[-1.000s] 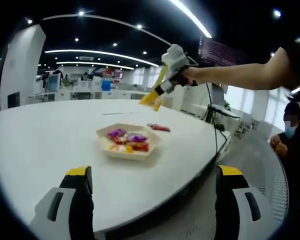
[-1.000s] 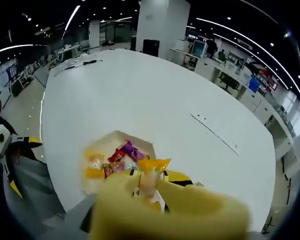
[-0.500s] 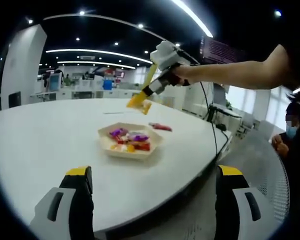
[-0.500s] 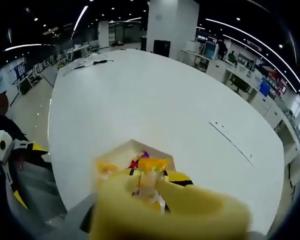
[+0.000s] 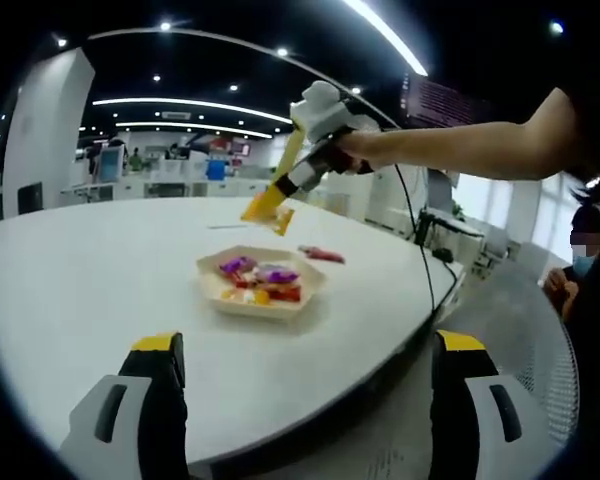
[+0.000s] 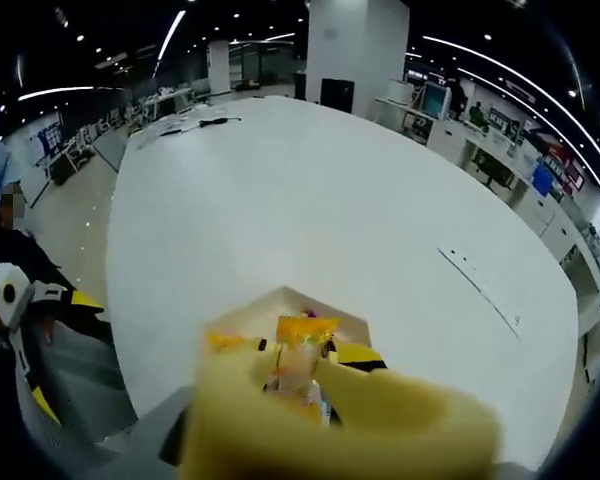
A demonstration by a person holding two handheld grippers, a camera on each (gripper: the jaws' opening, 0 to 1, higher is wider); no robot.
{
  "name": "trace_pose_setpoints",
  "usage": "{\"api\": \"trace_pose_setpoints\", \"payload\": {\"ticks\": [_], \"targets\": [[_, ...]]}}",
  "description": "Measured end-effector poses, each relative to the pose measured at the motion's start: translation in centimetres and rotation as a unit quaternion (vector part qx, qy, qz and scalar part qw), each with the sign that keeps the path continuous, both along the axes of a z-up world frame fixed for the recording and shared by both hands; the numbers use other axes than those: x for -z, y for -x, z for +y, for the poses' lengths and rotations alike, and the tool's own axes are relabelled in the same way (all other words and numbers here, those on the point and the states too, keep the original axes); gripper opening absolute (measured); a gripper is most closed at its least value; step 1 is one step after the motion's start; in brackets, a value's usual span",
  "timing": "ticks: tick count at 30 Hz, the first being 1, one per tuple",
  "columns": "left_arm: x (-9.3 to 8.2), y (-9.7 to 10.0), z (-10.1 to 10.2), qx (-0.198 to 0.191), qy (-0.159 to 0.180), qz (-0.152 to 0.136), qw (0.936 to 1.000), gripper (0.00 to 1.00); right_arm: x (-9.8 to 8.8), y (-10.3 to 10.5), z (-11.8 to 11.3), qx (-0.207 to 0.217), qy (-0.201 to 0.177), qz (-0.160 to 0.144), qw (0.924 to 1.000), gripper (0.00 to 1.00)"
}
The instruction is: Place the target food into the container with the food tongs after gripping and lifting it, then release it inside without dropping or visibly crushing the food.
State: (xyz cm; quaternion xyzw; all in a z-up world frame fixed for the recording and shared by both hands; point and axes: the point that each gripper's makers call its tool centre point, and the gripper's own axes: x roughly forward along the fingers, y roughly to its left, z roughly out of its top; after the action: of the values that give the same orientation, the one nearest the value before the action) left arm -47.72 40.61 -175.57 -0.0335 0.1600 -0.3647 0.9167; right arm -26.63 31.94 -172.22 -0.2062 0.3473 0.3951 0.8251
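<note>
Left gripper (image 5: 300, 400), jaws apart, low at the near edge of the white surface (image 5: 90, 280). Beyond it, a hexagonal tray (image 5: 262, 285) of wrapped sweets; a red sweet (image 5: 321, 255) lies just behind. Right gripper (image 5: 325, 125), jaws clamped on yellow food tongs (image 5: 272, 192), holds an orange-wrapped sweet (image 6: 302, 345) above the tray.

One hexagonal container (image 5: 261, 290) was seen on one white table (image 5: 90, 280), with roughly half a dozen wrapped snacks (image 5: 260, 282) heaped inside, too jumbled for an exact count. One red snack (image 5: 321, 256) was counted beside it, and one orange snack (image 6: 302, 352) in one pair of yellow tongs (image 6: 340, 430).
</note>
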Motion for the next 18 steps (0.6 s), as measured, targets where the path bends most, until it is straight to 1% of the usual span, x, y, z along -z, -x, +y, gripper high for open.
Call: {"api": "trace_pose_setpoints", "payload": {"ticks": [2, 4, 6, 8, 14, 18], "targets": [[0.0, 0.1, 0.0, 0.0, 0.0, 0.001, 1.0, 0.99, -0.1, 0.4, 0.2, 0.002, -0.019, 0.02, 0.9996, 0.27], [0.0, 0.0, 0.1, -0.001, -0.002, 0.0, 1.0, 0.99, -0.1, 0.4, 0.1, 0.0, -0.015, 0.016, 0.9998, 0.28], [-0.1, 0.0, 0.1, -0.003, -0.001, -0.002, 1.0, 0.99, 0.3, 0.7, -0.3, -0.001, -0.007, 0.024, 0.9997, 0.29], [-0.1, 0.0, 0.1, -0.004, -0.002, -0.004, 1.0, 0.99, 0.5, 0.9, -0.5, -0.002, -0.005, 0.025, 0.9997, 0.29], [0.0, 0.0, 0.0, -0.004, -0.003, -0.004, 1.0, 0.99, 0.4, 1.3, -1.1, 0.0, -0.008, 0.029, 0.9995, 0.3], [0.0, -0.2, 0.1, -0.007, -0.005, -0.006, 0.9999, 0.99, 0.5, 1.6, -1.7, -0.004, -0.008, 0.039, 0.9992, 0.3]]}}
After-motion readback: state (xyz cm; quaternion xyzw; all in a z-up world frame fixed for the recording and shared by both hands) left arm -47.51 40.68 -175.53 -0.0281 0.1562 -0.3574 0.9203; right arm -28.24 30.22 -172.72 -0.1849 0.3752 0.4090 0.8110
